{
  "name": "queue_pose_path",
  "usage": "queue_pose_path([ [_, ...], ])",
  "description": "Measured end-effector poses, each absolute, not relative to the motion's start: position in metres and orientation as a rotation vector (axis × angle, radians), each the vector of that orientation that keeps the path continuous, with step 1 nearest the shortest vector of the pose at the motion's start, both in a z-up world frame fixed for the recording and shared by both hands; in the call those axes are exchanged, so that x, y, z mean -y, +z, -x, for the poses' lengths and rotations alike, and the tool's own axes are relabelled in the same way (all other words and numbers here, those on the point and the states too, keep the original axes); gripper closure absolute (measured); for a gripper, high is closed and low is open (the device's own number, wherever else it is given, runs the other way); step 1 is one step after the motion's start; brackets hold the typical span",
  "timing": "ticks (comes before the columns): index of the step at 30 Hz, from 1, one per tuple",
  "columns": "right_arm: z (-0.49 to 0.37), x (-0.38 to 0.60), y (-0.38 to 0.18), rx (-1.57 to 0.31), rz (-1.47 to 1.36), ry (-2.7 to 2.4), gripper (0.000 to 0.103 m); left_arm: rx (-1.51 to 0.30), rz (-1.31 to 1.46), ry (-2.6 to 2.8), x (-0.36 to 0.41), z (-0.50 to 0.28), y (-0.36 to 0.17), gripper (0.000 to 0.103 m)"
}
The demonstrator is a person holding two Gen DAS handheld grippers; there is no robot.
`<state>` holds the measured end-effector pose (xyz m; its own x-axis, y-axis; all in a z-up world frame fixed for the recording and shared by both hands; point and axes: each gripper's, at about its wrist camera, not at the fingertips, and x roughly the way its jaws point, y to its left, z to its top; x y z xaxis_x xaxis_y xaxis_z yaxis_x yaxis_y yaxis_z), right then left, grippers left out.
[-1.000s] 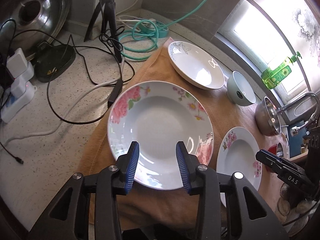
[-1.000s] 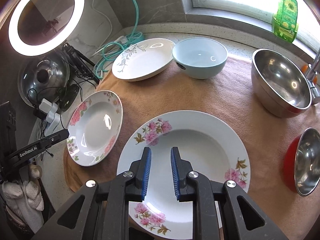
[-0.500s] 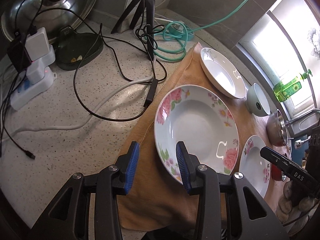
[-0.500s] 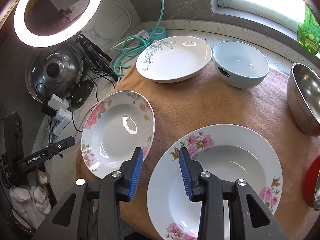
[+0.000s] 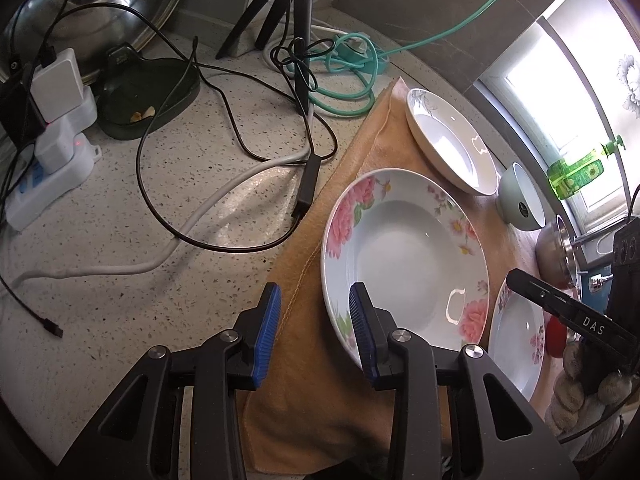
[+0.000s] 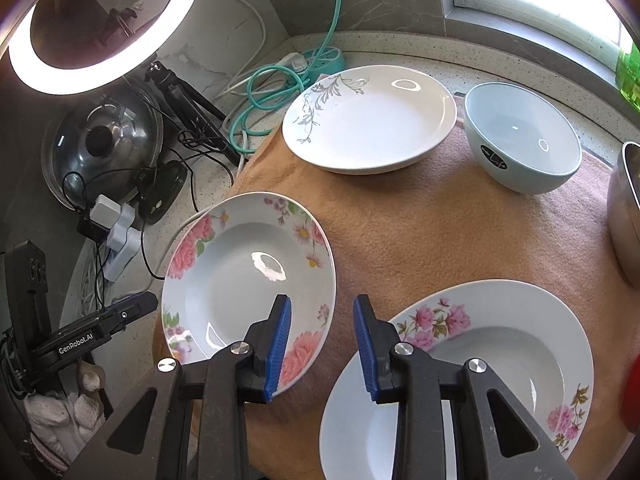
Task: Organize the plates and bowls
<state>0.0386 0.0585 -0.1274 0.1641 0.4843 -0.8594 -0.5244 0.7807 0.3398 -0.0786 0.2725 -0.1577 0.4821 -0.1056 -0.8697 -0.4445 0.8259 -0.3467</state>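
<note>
A rose-patterned deep plate [image 5: 404, 252] [image 6: 244, 280] lies on an orange cloth [image 6: 440, 232]. My left gripper [image 5: 315, 336] straddles its near left rim; its jaws are closing, no pad touching. My right gripper [image 6: 322, 344] hovers over the gap between that plate and a second flowered plate [image 6: 480, 360] [image 5: 520, 340]. Its jaws are closing, with the rose plate's right rim between them, unpressed. Further back stand a white plate with a grey vine [image 6: 368, 120] [image 5: 448, 140] and a pale blue bowl [image 6: 524, 140] [image 5: 520, 200].
A steel bowl [image 6: 624, 220] stands at the right edge. Left of the cloth the speckled counter [image 5: 120, 240] carries black cables [image 5: 240, 152], a white power strip [image 5: 44, 184], a tripod [image 5: 296, 20], a coiled teal cable [image 5: 344, 80] and a pot lid [image 6: 104, 148].
Both grippers shifted left: the left from over the rose plate's middle to its left rim, the right from over the second plate to the gap between plates. The right jaws stand wider.
</note>
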Motion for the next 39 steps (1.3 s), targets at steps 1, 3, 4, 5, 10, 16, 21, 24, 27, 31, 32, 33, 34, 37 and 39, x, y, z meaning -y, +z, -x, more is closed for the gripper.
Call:
queue_pose_path([
  [1, -0.04, -0.061, -0.129, -1.211, 0.036, 0.718, 0.074, -1.065, 0.588, 0.218, -0.273, 0.078, -0.159, 0.071],
  [3, -0.042, -0.063, -0.132, -1.219, 0.027, 0.716, 0.074, -1.071, 0.585, 0.211, -0.272, 0.076, -0.16, 0.075],
  [4, -0.043, -0.064, -0.134, -1.223, 0.025, 0.715, 0.075, -1.073, 0.585, 0.208, -0.272, 0.075, -0.161, 0.076],
  [5, -0.045, -0.065, -0.135, -1.227, 0.022, 0.712, 0.076, -1.075, 0.585, 0.206, -0.273, 0.075, -0.162, 0.077],
  [10, -0.05, -0.068, -0.143, -1.246, 0.016, 0.707, 0.08, -1.085, 0.587, 0.195, -0.273, 0.071, -0.166, 0.08],
  [16, -0.056, -0.07, -0.15, -1.262, 0.011, 0.7, 0.082, -1.095, 0.583, 0.183, -0.271, 0.066, -0.169, 0.084],
  [21, -0.06, -0.071, -0.155, -1.276, 0.006, 0.698, 0.082, -1.101, 0.579, 0.179, -0.271, 0.064, -0.171, 0.088],
  [24, -0.061, -0.072, -0.158, -1.285, 0.002, 0.699, 0.082, -1.102, 0.578, 0.18, -0.271, 0.062, -0.172, 0.088],
  [27, -0.061, -0.073, -0.161, -1.292, 0.003, 0.704, 0.084, -1.103, 0.574, 0.178, -0.271, 0.061, -0.172, 0.09],
  [31, -0.063, -0.074, -0.165, -1.307, -0.01, 0.709, 0.085, -1.106, 0.568, 0.174, -0.271, 0.059, -0.173, 0.091],
  [32, -0.063, -0.073, -0.166, -1.311, -0.017, 0.71, 0.087, -1.106, 0.567, 0.174, -0.271, 0.059, -0.173, 0.091],
  [33, -0.064, -0.073, -0.166, -1.315, -0.023, 0.711, 0.088, -1.106, 0.566, 0.172, -0.271, 0.059, -0.173, 0.091],
  [34, -0.065, -0.073, -0.167, -1.319, -0.027, 0.713, 0.089, -1.107, 0.565, 0.17, -0.271, 0.058, -0.173, 0.091],
  [37, -0.065, -0.074, -0.167, -1.323, -0.033, 0.721, 0.092, -1.107, 0.558, 0.168, -0.271, 0.057, -0.173, 0.092],
  [39, -0.064, -0.074, -0.166, -1.324, -0.034, 0.724, 0.093, -1.109, 0.554, 0.17, -0.27, 0.057, -0.173, 0.092],
])
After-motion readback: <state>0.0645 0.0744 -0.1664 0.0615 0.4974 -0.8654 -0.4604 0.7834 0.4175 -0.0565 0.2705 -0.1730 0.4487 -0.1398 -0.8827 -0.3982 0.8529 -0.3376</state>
